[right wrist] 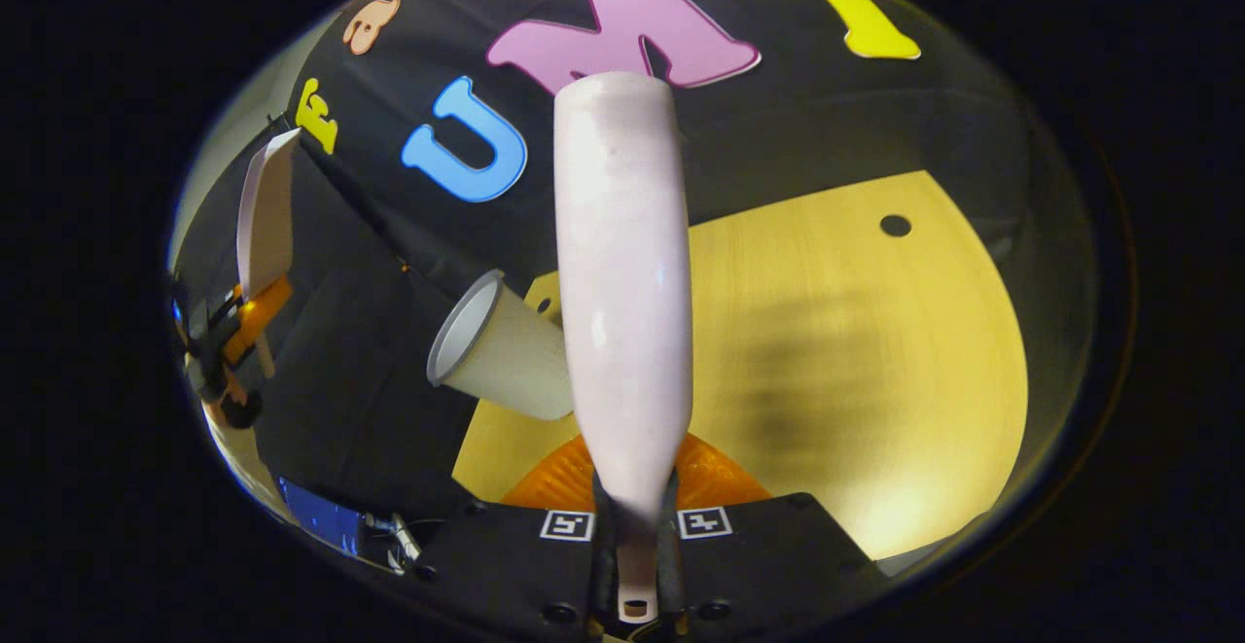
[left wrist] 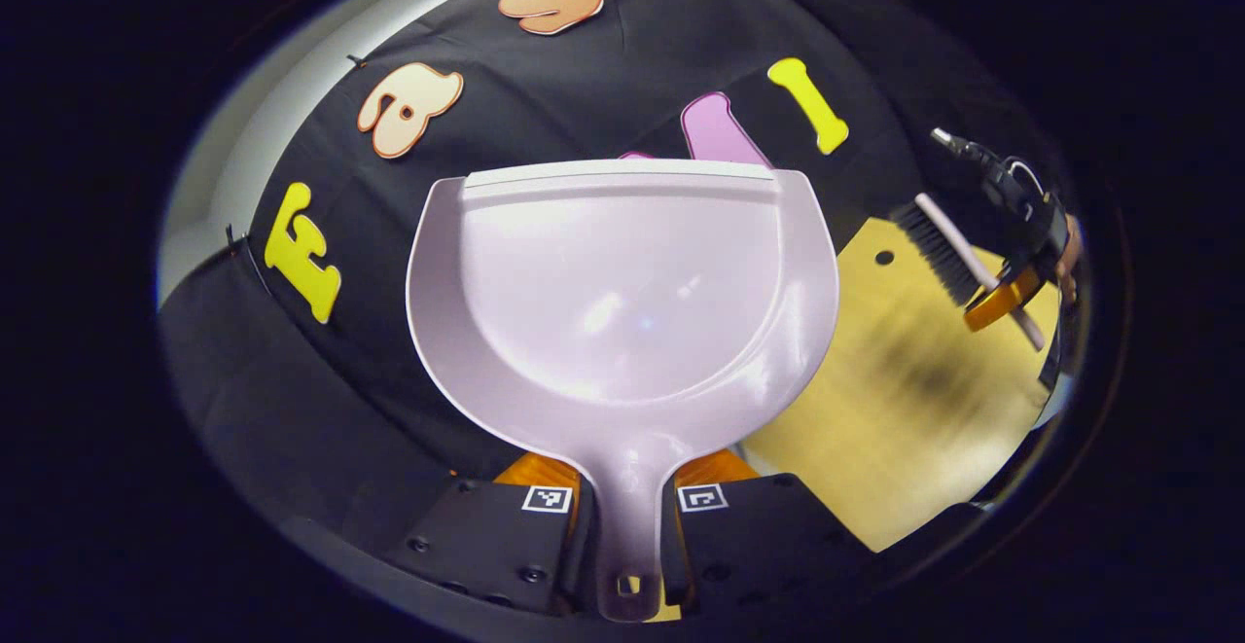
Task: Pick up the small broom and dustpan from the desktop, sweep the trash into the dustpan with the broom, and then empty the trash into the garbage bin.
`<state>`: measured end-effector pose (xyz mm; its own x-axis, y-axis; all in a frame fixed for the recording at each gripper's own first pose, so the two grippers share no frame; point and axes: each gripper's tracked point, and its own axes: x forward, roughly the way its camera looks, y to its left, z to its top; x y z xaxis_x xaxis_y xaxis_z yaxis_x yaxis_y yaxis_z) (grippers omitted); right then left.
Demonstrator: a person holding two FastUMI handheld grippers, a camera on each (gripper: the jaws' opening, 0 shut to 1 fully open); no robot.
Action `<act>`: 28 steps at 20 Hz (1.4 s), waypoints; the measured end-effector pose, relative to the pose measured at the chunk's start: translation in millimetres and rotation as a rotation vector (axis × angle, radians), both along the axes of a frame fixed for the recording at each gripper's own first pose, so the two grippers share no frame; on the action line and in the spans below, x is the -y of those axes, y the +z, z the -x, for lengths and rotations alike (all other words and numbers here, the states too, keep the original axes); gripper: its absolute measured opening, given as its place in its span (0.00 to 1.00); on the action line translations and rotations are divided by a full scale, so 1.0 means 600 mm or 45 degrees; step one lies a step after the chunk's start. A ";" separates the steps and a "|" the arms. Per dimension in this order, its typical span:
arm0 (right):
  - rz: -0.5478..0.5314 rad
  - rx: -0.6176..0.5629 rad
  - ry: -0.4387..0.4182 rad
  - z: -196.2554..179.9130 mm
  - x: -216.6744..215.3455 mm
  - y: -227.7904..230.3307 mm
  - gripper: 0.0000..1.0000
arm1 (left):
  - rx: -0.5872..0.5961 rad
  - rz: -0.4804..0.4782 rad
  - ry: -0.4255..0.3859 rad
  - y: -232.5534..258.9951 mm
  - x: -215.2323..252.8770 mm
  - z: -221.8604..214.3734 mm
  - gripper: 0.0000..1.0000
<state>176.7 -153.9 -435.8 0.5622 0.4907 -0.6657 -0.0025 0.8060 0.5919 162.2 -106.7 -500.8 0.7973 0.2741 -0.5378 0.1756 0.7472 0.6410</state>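
Note:
A pale pink dustpan (left wrist: 622, 303) is held up in front of the booth wall, its inside bare, and my left gripper (left wrist: 627, 512) is shut on its handle. My right gripper (right wrist: 632, 536) is shut on the handle of the small pale pink broom (right wrist: 622, 273), which points up and away over the table. In the left gripper view, the right gripper (left wrist: 1007, 298) holds the broom (left wrist: 939, 254) with dark bristles above the table at far right. Far left in the right gripper view, the left gripper (right wrist: 248, 322) carries the dustpan (right wrist: 265, 215), seen edge-on. The white garbage bin (right wrist: 501, 351) stands at the table's left edge.
The yellow wooden table (right wrist: 856, 351) has a small round hole (right wrist: 895, 226) near its far side. Black cloth walls close in behind and to the left. A hand (left wrist: 1070, 254) holds the right gripper. A blue object (right wrist: 321, 521) lies low at left.

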 end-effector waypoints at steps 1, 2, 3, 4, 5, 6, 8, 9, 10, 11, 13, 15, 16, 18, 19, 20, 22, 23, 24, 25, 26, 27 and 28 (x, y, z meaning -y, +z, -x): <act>0.022 0.015 -0.058 -0.011 0.014 0.016 0.16 | -0.014 0.109 -0.015 -0.026 0.037 0.024 0.23; 0.043 0.020 -0.100 -0.017 0.028 0.029 0.16 | -0.040 0.237 -0.023 -0.053 0.070 0.031 0.23; 0.081 0.041 -0.129 -0.021 0.039 0.034 0.16 | -0.100 0.369 -0.013 -0.087 0.102 0.043 0.23; 0.130 0.059 -0.144 -0.017 0.050 0.041 0.16 | -0.158 0.498 0.022 -0.123 0.126 0.053 0.23; 0.185 0.068 -0.152 -0.014 0.064 0.041 0.17 | -0.230 0.610 0.078 -0.167 0.143 0.060 0.23; 0.252 0.036 -0.155 -0.005 0.078 0.025 0.16 | -0.314 0.688 0.157 -0.221 0.151 0.068 0.23; 0.337 -0.053 -0.146 0.023 0.077 -0.017 0.17 | -0.414 0.708 0.247 -0.286 0.159 0.071 0.24; 0.387 -0.117 -0.126 0.044 0.071 -0.052 0.16 | -0.462 0.716 0.287 -0.327 0.167 0.072 0.24; 0.408 -0.190 -0.087 0.066 0.056 -0.094 0.17 | -0.510 0.731 0.315 -0.368 0.175 0.077 0.24; 0.413 -0.279 -0.053 0.092 0.039 -0.134 0.17 | -0.581 0.750 0.359 -0.413 0.180 0.079 0.24; 0.389 -0.480 0.040 0.137 -0.002 -0.209 0.17 | -0.748 0.798 0.461 -0.521 0.184 0.096 0.24; 0.382 -0.665 0.115 0.166 -0.020 -0.281 0.17 | -0.949 0.864 0.576 -0.607 0.192 0.131 0.24; 0.416 -0.719 0.132 0.167 -0.021 -0.308 0.17 | -1.029 0.881 0.626 -0.638 0.185 0.142 0.24; 0.488 -0.804 0.164 0.162 -0.024 -0.349 0.17 | -1.100 0.842 0.706 -0.681 0.173 0.162 0.24; 0.518 -0.849 0.179 0.160 -0.025 -0.360 0.17 | -1.113 0.810 0.724 -0.693 0.167 0.167 0.24; 0.549 -0.880 0.188 0.159 -0.024 -0.370 0.17 | -1.119 0.785 0.737 -0.704 0.164 0.170 0.24; 0.592 -0.909 0.208 0.161 -0.030 -0.383 0.17 | -1.125 0.732 0.758 -0.720 0.150 0.169 0.24; 0.603 -0.919 0.221 0.162 -0.033 -0.386 0.17 | -1.125 0.717 0.765 -0.728 0.147 0.167 0.24; 0.619 -0.926 0.234 0.158 -0.038 -0.388 0.17 | -1.124 0.710 0.763 -0.736 0.144 0.167 0.24; 0.631 -0.940 0.250 0.156 -0.044 -0.392 0.17 | -1.129 0.690 0.761 -0.741 0.139 0.168 0.24; 0.639 -0.959 0.253 0.155 -0.047 -0.395 0.17 | -1.139 0.661 0.757 -0.738 0.138 0.171 0.24; 0.640 -0.973 0.252 0.149 -0.051 -0.398 0.17 | -1.150 0.654 0.755 -0.738 0.139 0.174 0.24; 0.636 -0.991 0.253 0.143 -0.051 -0.401 0.17 | -1.159 0.657 0.751 -0.737 0.138 0.175 0.24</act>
